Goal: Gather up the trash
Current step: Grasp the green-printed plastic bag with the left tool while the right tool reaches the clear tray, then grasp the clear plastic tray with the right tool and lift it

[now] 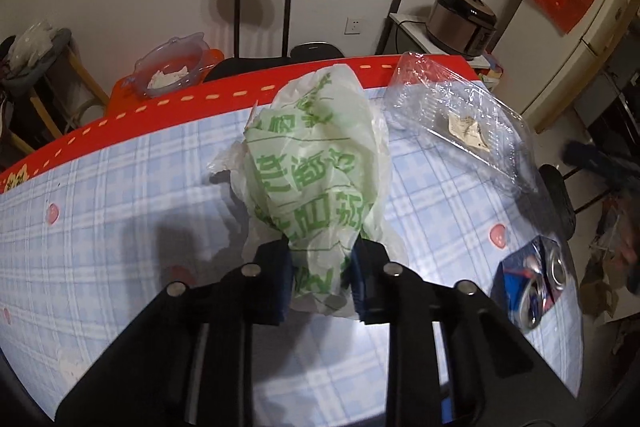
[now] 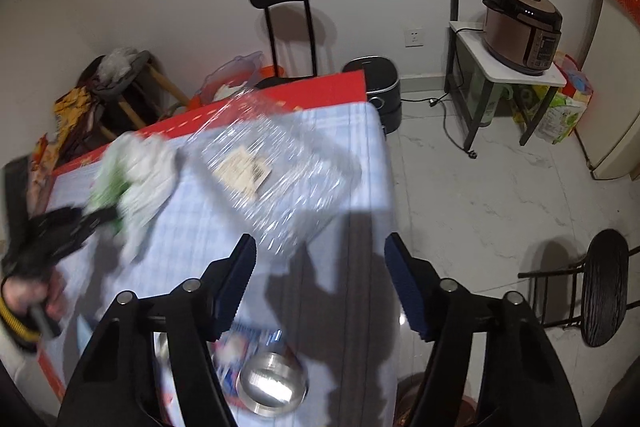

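Observation:
My left gripper (image 1: 320,273) is shut on a crumpled white plastic bag with green print (image 1: 320,163), held above the blue checked tablecloth (image 1: 120,227). The bag also shows blurred in the right wrist view (image 2: 136,171), with the left gripper (image 2: 100,217) at the far left. A clear plastic clamshell container (image 1: 456,115) with a paper label lies at the table's far right; it also shows in the right wrist view (image 2: 276,171). A crushed blue can (image 1: 536,283) lies at the right edge, and below my right gripper (image 2: 264,375). My right gripper (image 2: 320,267) is open and empty, above the table's near corner.
A clear tub with white scraps (image 1: 172,71) sits on an orange stool beyond the far table edge. A black chair (image 1: 264,3) stands at the wall. A rice cooker (image 2: 524,27) sits on a side table. A black stool (image 2: 600,287) stands on the white floor at right.

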### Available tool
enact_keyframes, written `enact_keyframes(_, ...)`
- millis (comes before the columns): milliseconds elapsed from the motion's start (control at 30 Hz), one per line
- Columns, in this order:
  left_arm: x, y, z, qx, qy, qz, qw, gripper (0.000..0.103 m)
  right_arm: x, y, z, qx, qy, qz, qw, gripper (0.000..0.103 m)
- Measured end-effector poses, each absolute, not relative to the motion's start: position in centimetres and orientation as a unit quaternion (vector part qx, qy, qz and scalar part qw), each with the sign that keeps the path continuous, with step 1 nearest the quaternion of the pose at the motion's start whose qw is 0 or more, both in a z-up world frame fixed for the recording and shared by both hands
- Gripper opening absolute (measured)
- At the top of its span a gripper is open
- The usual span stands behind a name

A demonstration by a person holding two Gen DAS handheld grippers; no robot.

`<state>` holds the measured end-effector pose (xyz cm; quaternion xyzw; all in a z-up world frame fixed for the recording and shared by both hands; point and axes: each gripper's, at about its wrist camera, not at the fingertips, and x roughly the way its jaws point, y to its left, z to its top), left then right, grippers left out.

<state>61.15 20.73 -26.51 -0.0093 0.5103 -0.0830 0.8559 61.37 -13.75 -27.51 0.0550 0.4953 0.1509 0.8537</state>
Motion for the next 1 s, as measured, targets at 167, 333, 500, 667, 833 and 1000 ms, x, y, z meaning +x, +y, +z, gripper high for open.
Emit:
enact_keyframes(167, 59.6, 23.2, -25.4, -0.036, 0.496, -0.069, 0.865, 0.025, 64.1, -13.0, -28.9, 0.057, 0.502, 0.127, 0.854, 0.060)
enact_keyframes(333, 58.1, 24.1, -24.9, -0.045, 0.488, -0.059, 0.870, 0.025, 65.4, -12.9, -30.3, 0.071, 0.511, 0.097, 0.851, 0.057)
enact_keyframes(500, 57.7, 23.9, -24.2, -0.050, 0.480, -0.059, 0.874, 0.025, 65.9, -12.1, -31.3, 0.064, 0.521, 0.086, 0.847, 0.047)
enact_keyframes(667, 57.0, 23.5, -23.6, -0.048, 0.474, -0.065, 0.877, 0.025, 65.3, -11.3, -31.6, 0.030, 0.521, 0.065, 0.851, 0.035)
enact_keyframes(833, 56.3, 22.8, -22.9, -0.050, 0.469, -0.074, 0.879, 0.025, 64.5, -11.6, -31.2, 0.037, 0.530, 0.075, 0.844, 0.014)
enact_keyframes(1000, 55.5, 22.3, -22.2, -0.059, 0.467, -0.080, 0.879, 0.025, 62.6, -12.6, -30.3, 0.094, 0.523, 0.086, 0.843, 0.007)
